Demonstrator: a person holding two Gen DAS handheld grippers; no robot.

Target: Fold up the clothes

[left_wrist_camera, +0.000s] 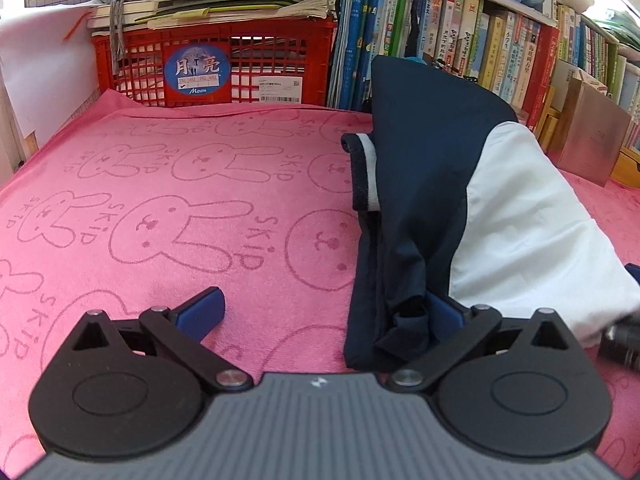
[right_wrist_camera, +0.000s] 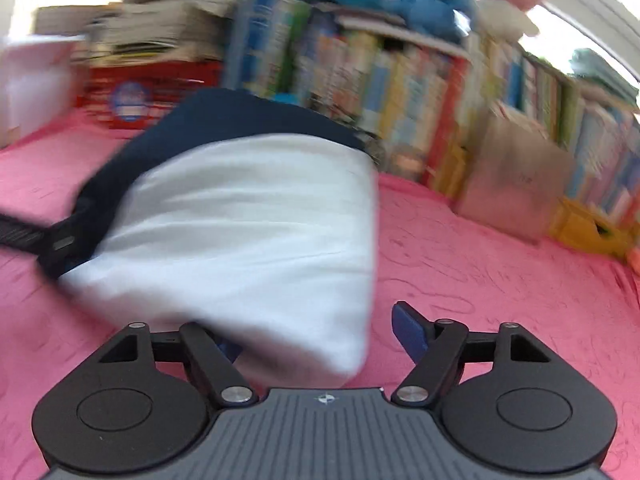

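A navy and white garment (left_wrist_camera: 420, 184) lies bunched and humped up on the pink rabbit-print towel (left_wrist_camera: 160, 220). My left gripper (left_wrist_camera: 320, 308) is open at the garment's left edge; a navy hem drapes over its right finger (left_wrist_camera: 444, 314), and its left finger rests on bare towel. In the blurred right wrist view my right gripper (right_wrist_camera: 316, 336) is open, with the white part of the garment (right_wrist_camera: 248, 220) lying between its fingers and covering the left one. Its right finger (right_wrist_camera: 408, 332) is free.
A red plastic crate (left_wrist_camera: 256, 64) under stacked papers stands at the back. Rows of books (left_wrist_camera: 500, 52) line the back right. A brown box (left_wrist_camera: 592, 136) and a yellow wooden box (right_wrist_camera: 588, 232) sit at the towel's right edge.
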